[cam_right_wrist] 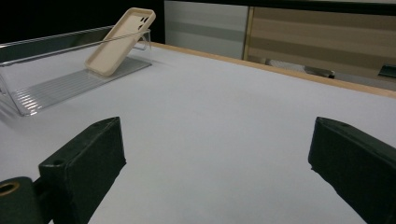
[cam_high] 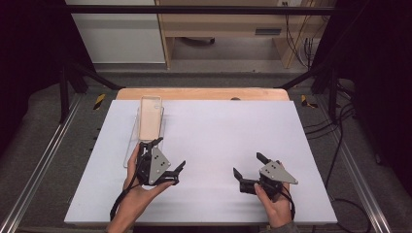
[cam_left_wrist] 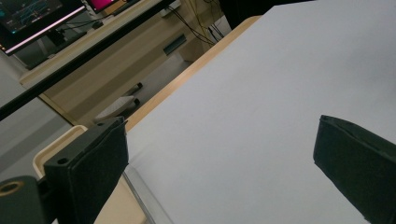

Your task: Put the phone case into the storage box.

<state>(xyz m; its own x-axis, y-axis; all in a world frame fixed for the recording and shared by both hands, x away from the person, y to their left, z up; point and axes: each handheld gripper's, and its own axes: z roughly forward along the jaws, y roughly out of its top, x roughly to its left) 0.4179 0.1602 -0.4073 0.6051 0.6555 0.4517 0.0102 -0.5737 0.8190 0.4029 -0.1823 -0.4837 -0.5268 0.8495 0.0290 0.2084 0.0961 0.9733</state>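
Two open tongs (cam_high: 169, 155) (cam_high: 249, 165), one phone case (cam_high: 150, 118), one clear tray (cam_high: 132, 145).

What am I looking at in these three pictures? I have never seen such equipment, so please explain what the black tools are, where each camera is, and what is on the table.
No robot arm is here: a person holds a two-jaw tool in each hand. The high view looks down from above the person's side. There you see the left gripper and the right gripper over a white table. The other two pictures come from cameras riding on the grippers, looking along their own black jaws.

On the table stands a clear plastic tray. A beige phone case leans in it, tilted, its upper end resting on the tray's raised edge; the right gripper view shows this best.

Both grippers have their jaws wide apart and hold nothing. The left gripper is close to the tray's near end; whether it touches is unclear. The right gripper is well apart from the tray.
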